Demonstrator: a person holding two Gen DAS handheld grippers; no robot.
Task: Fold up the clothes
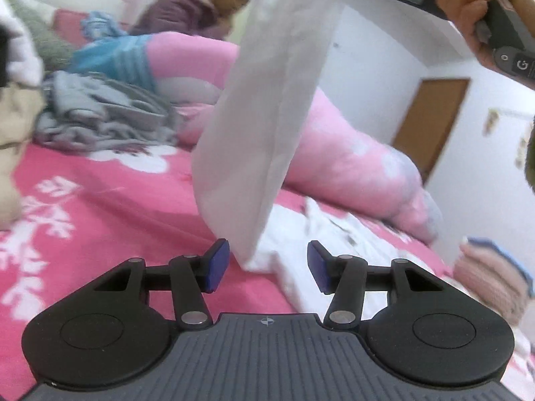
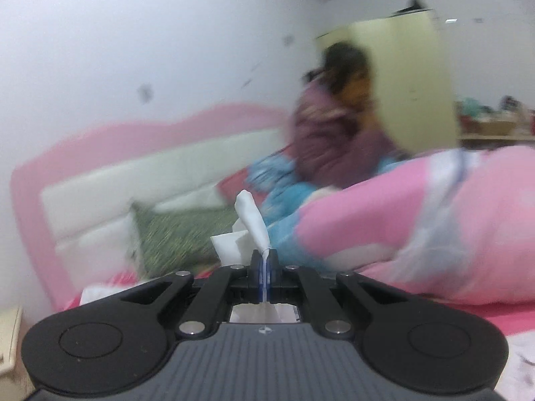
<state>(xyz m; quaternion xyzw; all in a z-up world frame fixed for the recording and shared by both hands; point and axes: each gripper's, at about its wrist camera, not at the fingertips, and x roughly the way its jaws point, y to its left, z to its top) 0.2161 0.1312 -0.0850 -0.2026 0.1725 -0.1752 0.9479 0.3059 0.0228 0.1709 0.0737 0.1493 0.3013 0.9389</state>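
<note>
Your left gripper [image 1: 268, 265] sat low over the bedspread [image 1: 100, 207], jaws apart, nothing between them. The garment [image 1: 267, 117] hung just ahead of it from above, its lower end resting on the bedspread; your right hand [image 1: 468, 16] was above and to the right. The rolled quilt [image 1: 351, 153] lay behind the garment, a crumpled heap of clothes [image 1: 100, 117] to the left. Your right gripper [image 2: 264, 267] was clamped on the garment's edge.

White garment [image 1: 267, 100]: thin, smooth, matt woven cloth. Bed sheet [image 1: 100, 207]: matt pink printed cloth. Left hand-held gripper [image 1: 268, 265]: matt black plastic, bright metal pivot pins, blue rubbery pads [image 1: 219, 265]. Door [image 1: 431, 123]: brown wood, smooth.
</note>
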